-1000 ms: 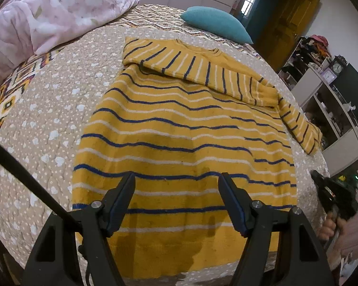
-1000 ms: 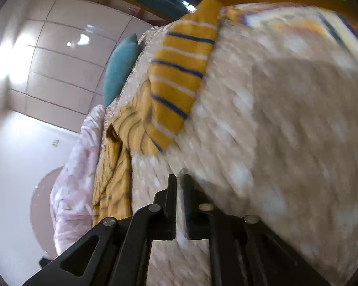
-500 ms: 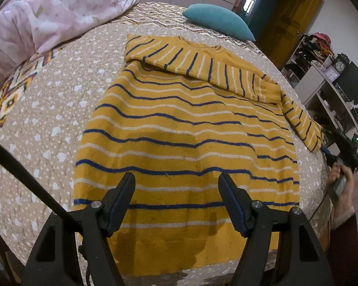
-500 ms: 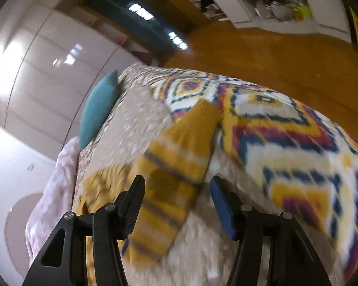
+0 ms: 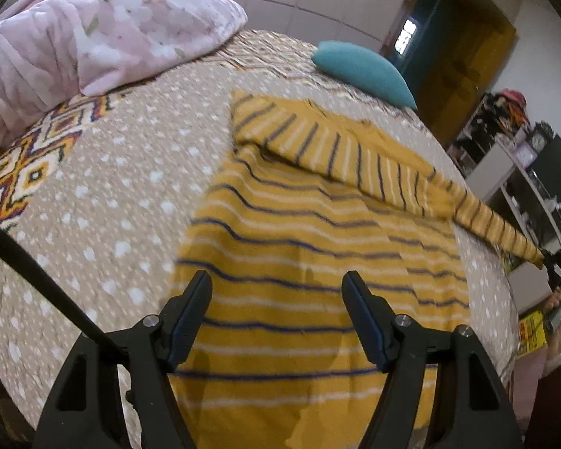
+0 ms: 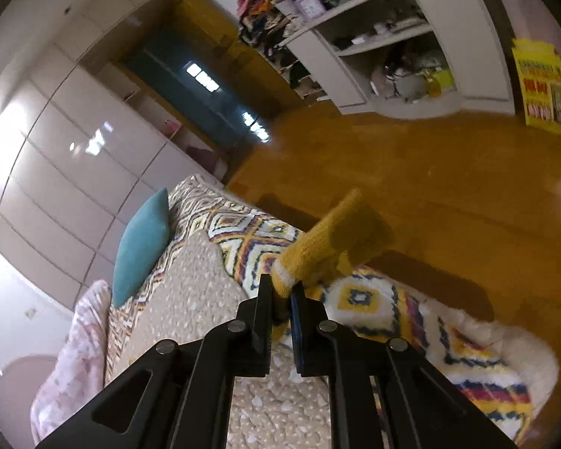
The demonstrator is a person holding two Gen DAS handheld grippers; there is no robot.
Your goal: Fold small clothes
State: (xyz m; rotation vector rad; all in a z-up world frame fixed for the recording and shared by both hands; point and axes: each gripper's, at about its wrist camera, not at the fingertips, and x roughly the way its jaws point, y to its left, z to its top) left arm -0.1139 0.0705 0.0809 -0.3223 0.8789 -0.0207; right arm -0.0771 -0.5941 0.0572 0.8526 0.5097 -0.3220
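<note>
A yellow sweater (image 5: 318, 224) with blue and white stripes lies flat on the bed, one sleeve folded across its chest. My left gripper (image 5: 276, 280) hovers open just above the lower part of its body, nothing between the fingers. The sweater's other sleeve (image 5: 497, 232) is stretched out to the right and raised off the bed. My right gripper (image 6: 280, 292) is shut on that sleeve, near the plain yellow cuff (image 6: 336, 239), which sticks out beyond the fingertips. In the left wrist view the right gripper (image 5: 553, 265) shows at the right edge, held by a hand.
The bed has a beige dotted cover (image 5: 112, 187) with a patterned border. A pink quilt (image 5: 93, 37) is heaped at the far left and a teal pillow (image 5: 362, 71) lies at the head. Beyond the bed's right side are a wooden floor (image 6: 430, 172) and white shelves (image 6: 392, 45).
My right gripper opened around the sleeve end, then shut on it and lifted it off the bed toward the right. The left gripper stayed open and shifted slightly over the sweater.
</note>
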